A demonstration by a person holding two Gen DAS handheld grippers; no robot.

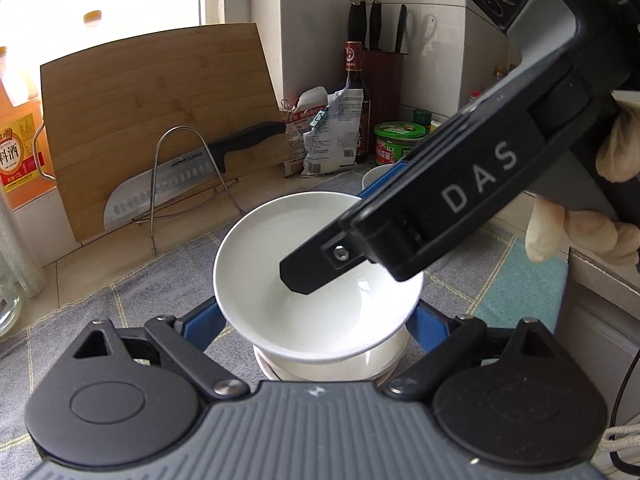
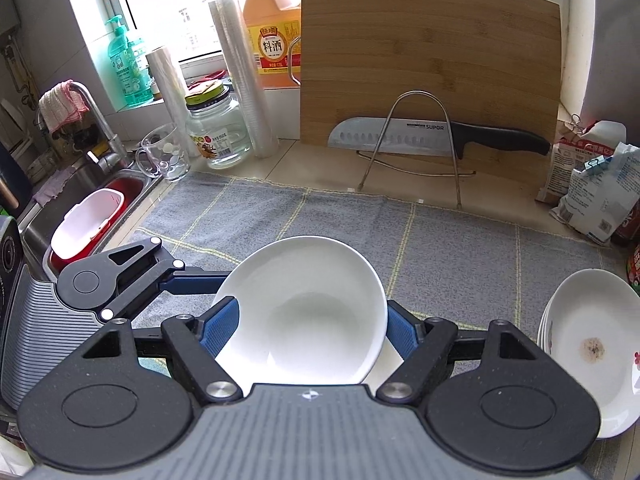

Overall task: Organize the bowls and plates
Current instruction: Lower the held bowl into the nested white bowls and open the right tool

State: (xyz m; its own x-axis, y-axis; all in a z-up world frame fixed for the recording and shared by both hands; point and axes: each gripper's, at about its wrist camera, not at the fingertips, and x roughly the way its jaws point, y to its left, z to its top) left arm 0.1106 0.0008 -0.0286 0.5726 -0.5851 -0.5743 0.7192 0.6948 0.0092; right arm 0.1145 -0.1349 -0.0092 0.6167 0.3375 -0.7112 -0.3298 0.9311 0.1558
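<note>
Right hand-held gripper [image 2: 313, 330]: blue pads pinching a white bowl [image 2: 304, 312] by its rim, one finger inside, one outside; bowl tilted, empty, lower centre of the right wrist frame. Left hand-held gripper [image 1: 318, 326]: blue fingers spread wide either side of a short stack of white bowls [image 1: 328, 364] at lower centre; whether the pads touch the stack, cannot tell. The tilted bowl sits directly over that stack, with its low edge just at the stack's top.

Containers: stack of shallow white plates [image 2: 588, 352] at the right edge, top one carrying a brown stain. Glass mug [image 2: 164, 156] and glass jar [image 2: 218, 132] at upper left, by the sink [image 2: 80, 200].

Room: grey checked cloth [image 2: 440, 248] covers the surface and lies bare between bowl and cutting board [image 2: 428, 64] at top centre, with knife [image 2: 436, 136] in its wire rack. Bags [image 2: 592, 192] crowd the right.
</note>
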